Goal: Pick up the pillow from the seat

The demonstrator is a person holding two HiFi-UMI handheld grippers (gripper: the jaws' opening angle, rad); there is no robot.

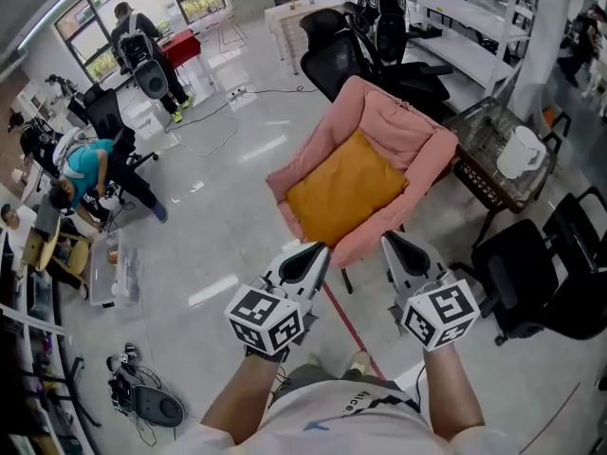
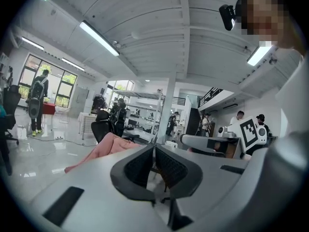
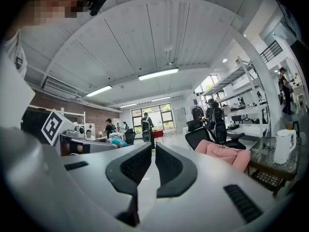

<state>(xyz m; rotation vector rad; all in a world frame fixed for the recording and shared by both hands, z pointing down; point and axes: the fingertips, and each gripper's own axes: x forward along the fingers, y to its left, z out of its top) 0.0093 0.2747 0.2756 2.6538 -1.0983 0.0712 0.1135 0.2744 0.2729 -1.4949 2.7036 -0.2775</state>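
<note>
In the head view the task has not begun as far as can be seen: the orange pillow (image 1: 343, 190) lies flat in the pink seat (image 1: 424, 133), filling most of the cushion, untouched and not yet lifted. The left gripper (image 1: 321, 249) and the right gripper (image 1: 388, 239) are held side by side over the floor, just short of the seat's front edge, both pointing toward the pillow but apart from it. By my judgement everything is left to do: spread the fingers, reach in over the front edge, take hold of the pillow and raise it off the seat. In the left gripper view the fingers (image 2: 140, 166) are clenched together, pad against pad at the tips, with nothing between them; past them only an edge of the pink seat (image 2: 107, 148) shows, and the pillow itself cannot be seen. In the right gripper view the fingers (image 3: 137, 166) are likewise pressed together and empty, touching nothing, with the seat (image 3: 224, 154) off to the right beyond them and a white kettle (image 3: 282, 146) further right.
</note>
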